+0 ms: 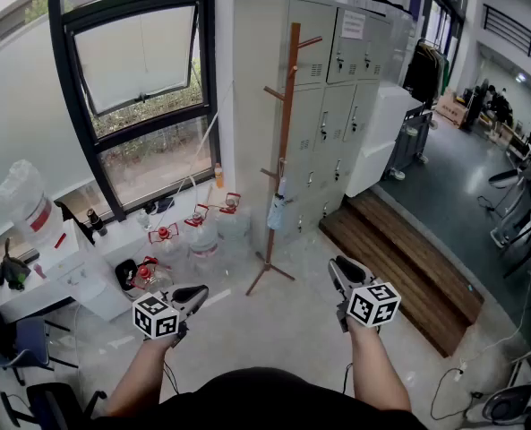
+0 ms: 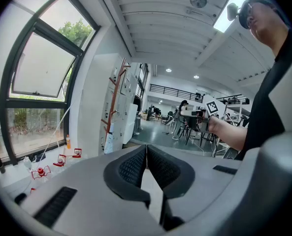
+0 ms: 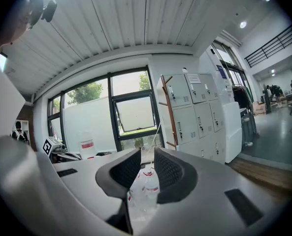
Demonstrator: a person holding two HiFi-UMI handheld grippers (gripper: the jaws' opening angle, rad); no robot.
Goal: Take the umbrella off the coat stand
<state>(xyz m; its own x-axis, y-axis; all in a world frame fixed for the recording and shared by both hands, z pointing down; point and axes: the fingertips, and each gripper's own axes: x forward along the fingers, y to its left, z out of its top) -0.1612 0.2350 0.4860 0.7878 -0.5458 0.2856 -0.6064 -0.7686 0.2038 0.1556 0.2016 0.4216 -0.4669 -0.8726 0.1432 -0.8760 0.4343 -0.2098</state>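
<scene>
A brown wooden coat stand (image 1: 284,141) rises in front of the grey lockers, and a folded pale blue umbrella (image 1: 276,211) hangs from a low peg on it. Both grippers are held well short of the stand, over the floor. My left gripper (image 1: 196,291) is at the lower left. In the left gripper view its jaws (image 2: 146,149) meet at the tips with nothing between them, and the stand (image 2: 116,100) and umbrella (image 2: 109,144) show far off at the left. My right gripper (image 1: 339,265) has a clear gap between its pads (image 3: 146,156) and holds nothing. The stand (image 3: 170,114) is ahead of it to the right.
Grey lockers (image 1: 338,88) stand behind the coat stand, with a large window (image 1: 140,70) to the left. Several water bottles with red caps (image 1: 202,231) sit on the floor by the stand's foot. A low wooden step (image 1: 399,262) lies at the right, a white table (image 1: 72,271) at the left.
</scene>
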